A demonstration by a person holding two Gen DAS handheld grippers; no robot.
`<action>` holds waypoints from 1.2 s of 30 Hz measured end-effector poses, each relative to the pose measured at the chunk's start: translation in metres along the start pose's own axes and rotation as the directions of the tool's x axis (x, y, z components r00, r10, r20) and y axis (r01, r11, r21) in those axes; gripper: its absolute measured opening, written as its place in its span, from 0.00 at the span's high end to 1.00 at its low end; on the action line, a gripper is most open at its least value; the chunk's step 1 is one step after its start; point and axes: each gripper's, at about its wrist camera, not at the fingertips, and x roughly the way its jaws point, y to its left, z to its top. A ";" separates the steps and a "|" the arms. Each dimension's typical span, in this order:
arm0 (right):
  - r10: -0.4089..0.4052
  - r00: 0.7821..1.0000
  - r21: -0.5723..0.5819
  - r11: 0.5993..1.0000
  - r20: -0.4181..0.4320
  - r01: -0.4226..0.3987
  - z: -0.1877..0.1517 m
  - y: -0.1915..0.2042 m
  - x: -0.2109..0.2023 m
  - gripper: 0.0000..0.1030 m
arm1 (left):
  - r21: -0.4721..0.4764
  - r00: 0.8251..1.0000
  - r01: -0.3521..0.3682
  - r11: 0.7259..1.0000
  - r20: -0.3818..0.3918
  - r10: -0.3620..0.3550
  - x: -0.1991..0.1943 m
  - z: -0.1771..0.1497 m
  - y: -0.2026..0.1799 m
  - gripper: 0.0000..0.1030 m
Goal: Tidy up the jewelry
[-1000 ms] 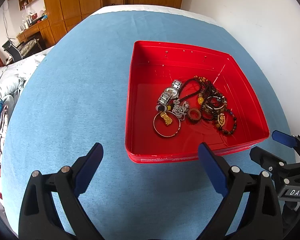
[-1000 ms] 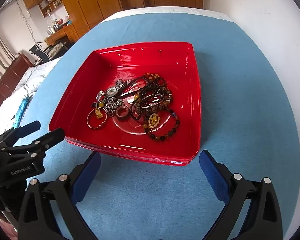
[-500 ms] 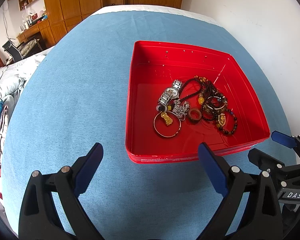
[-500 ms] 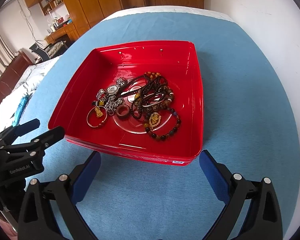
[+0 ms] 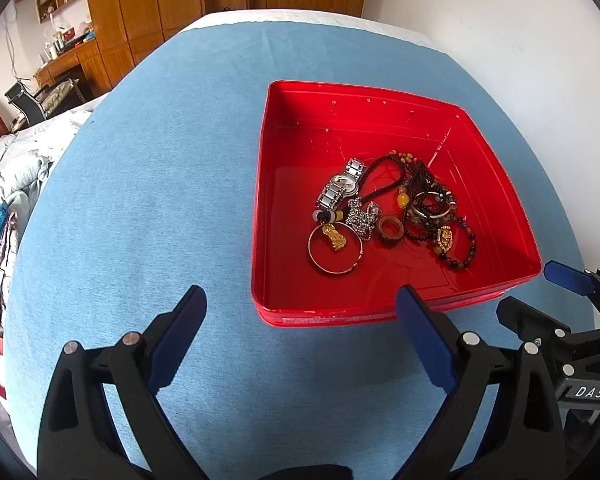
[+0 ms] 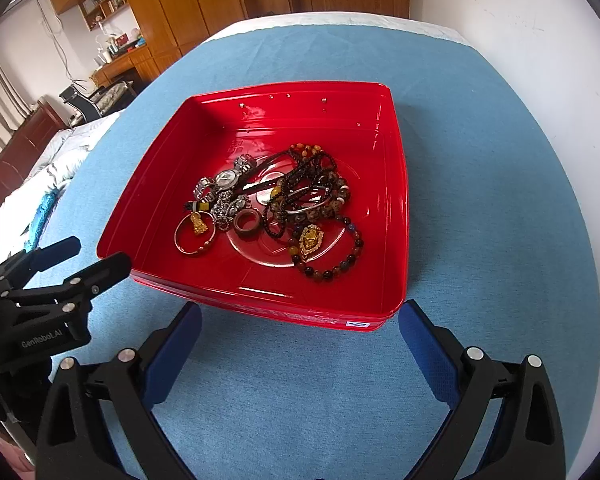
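I have both grippers hovering over the blue cloth-covered table (image 5: pixel 140 200), short of the shallow square red plastic tray (image 6: pixel 396 208), each with its jaws spread wide and nothing between them. My left gripper (image 5: pixel 300 320) sits off the tray's near left corner; my right gripper (image 6: pixel 300 332) faces its near edge square on. The jewelry lies heaped on the tray floor: a silver metal-link wristwatch (image 5: pixel 340 190), a thin gold bangle (image 5: pixel 335 250) ringed around a small gold figure pendant (image 5: pixel 334 237), a brown wooden ring (image 6: pixel 247 222), and a tangle of dark beaded bracelets (image 6: pixel 312 192) with a gold shield-shaped pendant (image 6: pixel 310 240). The tray's raised walls stand between my fingers and the pieces. Wooden cabinets (image 6: pixel 204 0) and rumpled bedding (image 5: pixel 16 168) lie beyond the table.
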 end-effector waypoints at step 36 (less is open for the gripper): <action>-0.002 1.000 -0.003 1.000 -0.002 0.002 -0.002 0.001 0.001 0.04 | 0.000 1.000 -0.003 1.000 -0.008 0.003 0.003 -0.001 0.000 0.08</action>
